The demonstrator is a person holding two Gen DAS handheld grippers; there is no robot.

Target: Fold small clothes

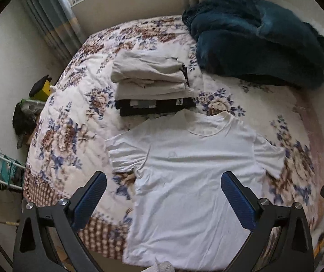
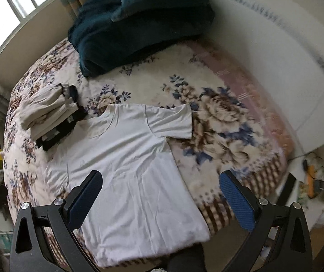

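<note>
Both the left gripper [image 1: 163, 195] and right gripper [image 2: 160, 193] are held wide, empty, above the flat white T-shirt [image 1: 191, 176]; sleeves should be pinched at their edges and folded inward evenly.

White tee [image 1: 191, 172] smooth matt cloth; bedspread [image 1: 71, 104] soft floral fabric; teal blanket [image 1: 257, 36] plush, fuzzy.
</note>
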